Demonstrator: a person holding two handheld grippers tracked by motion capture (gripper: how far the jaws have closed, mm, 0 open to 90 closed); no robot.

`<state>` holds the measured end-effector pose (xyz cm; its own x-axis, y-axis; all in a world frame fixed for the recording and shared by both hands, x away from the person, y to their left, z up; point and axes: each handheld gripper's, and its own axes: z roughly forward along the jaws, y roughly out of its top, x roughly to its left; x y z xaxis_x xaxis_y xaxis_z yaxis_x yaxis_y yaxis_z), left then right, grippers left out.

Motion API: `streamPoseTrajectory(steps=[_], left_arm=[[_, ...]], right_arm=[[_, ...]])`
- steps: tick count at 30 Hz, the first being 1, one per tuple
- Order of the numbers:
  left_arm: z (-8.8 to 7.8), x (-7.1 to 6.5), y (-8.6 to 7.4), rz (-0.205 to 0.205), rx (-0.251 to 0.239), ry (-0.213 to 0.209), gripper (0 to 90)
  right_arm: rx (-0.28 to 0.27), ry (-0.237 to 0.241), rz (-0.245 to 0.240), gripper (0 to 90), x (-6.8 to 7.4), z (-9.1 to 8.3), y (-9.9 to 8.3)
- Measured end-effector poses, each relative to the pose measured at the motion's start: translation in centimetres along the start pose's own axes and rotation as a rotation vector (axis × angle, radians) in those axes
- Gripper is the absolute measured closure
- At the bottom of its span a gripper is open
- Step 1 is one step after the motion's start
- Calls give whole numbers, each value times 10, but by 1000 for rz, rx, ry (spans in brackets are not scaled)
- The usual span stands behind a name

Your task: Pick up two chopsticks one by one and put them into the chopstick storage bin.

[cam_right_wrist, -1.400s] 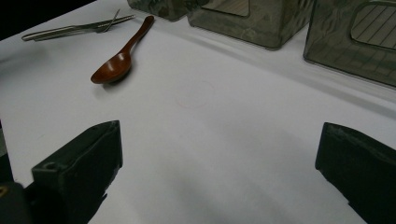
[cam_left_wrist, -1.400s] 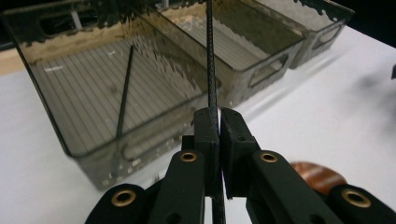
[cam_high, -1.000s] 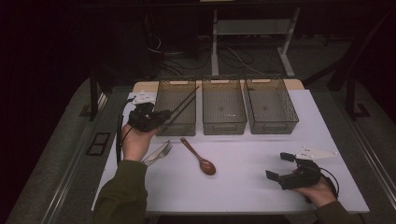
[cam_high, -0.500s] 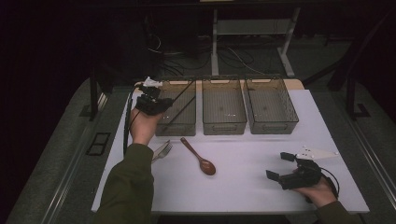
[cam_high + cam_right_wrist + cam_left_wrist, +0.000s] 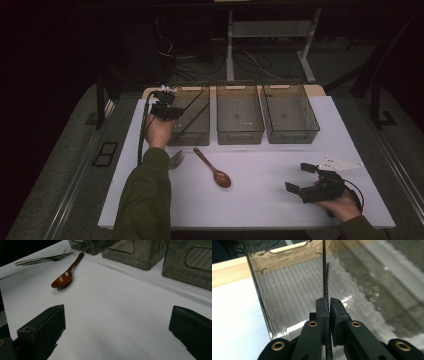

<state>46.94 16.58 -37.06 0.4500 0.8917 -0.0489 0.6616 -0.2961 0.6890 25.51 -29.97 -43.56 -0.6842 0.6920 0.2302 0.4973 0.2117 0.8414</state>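
My left gripper (image 5: 173,112) hangs over the left end of the left clear bin (image 5: 192,134), shut on a thin black stick (image 5: 325,277). In the left gripper view the jaws (image 5: 329,301) pinch the stick, which points up and into the bin (image 5: 259,290). A second thin dark stick (image 5: 195,118) appears to lie slanted inside that bin. My right gripper (image 5: 300,177) rests at the table's front right, open, with bare white table between its jaws (image 5: 117,315). A brown wooden spoon (image 5: 215,170) (image 5: 66,277) and a metal fork (image 5: 176,159) (image 5: 42,260) lie on the table in front of the bins.
Two more clear bins, middle (image 5: 240,135) and right (image 5: 292,134), stand in a row beside the left one. A pale pointed piece (image 5: 342,163) lies just behind the right gripper. The white table (image 5: 260,210) ends in dark floor on all sides.
The left hand has carried the black stick away from the person and lower, from in front of the left bin to over its left end. The right hand has stayed put.
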Motion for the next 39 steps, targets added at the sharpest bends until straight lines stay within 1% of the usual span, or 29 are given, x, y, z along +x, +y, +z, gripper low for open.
streamPoseTrajectory(steps=[1, 2, 4, 6, 7, 9, 10, 11, 15, 16, 18, 21, 23, 24, 27, 29, 34, 36, 39], left_arm=[[3, 1, 0, -3, 6, 5, 855], [7, 2, -1, -3, 17, 2, 855], [12, 3, -2, -10, 24, 1, 855], [15, 2, -3, -4, 33, -3, 855], [16, 1, -3, -1, 33, 4, 854], [18, 0, -3, 10, 31, -9, 850], [18, -1, -3, 16, 28, -9, 836], [17, -2, -3, 24, 23, 7, 763], [7, -3, -1, 36, -1, -4, 626], [3, -3, 0, 36, -15, -11, 616], [-4, -2, 0, 28, -42, -42, 571], [-16, -4, 0, 52, -64, -64, 511], [-23, -7, 1, 48, -76, -101, 471], [-27, -10, 1, 55, -81, -113, 451], [-40, -18, 0, 87, -117, -143, 422], [-47, -25, -2, 99, -145, -168, 405], [-60, -43, -16, 145, -168, -218, 361], [-63, -50, -23, 149, -183, -232, 342], [-67, -59, -35, 160, -181, -253, 313]], right_arm=[[-3, 1, 0, 9, 0, 0, 0], [-4, 1, -1, 9, 0, -1, 0], [-5, 1, 2, 9, 0, -1, 0], [-6, 1, 2, 9, 0, -1, 0], [-8, 2, -1, 9, 0, -1, 0], [-6, 2, 0, 9, 0, -1, 0], [-6, 1, -2, 9, 0, -1, 0], [-7, 2, -1, 9, 0, -1, 0], [-9, 1, -1, 9, 0, -2, 1], [-8, 0, -1, 9, 0, -1, 1], [-8, 1, -3, 9, 0, -1, 1], [-8, -2, 4, 9, 0, -1, 1], [-7, -5, 7, 9, 0, -1, 1], [-5, -5, 7, 9, 0, -1, 1], [-5, -9, 5, 9, 0, -1, 0], [-3, -13, 5, 9, 0, -1, 0], [-1, -15, 7, 9, 0, -1, 0], [0, -14, 4, 9, -1, -1, 0], [0, -15, 5, 9, 0, -1, 0]])
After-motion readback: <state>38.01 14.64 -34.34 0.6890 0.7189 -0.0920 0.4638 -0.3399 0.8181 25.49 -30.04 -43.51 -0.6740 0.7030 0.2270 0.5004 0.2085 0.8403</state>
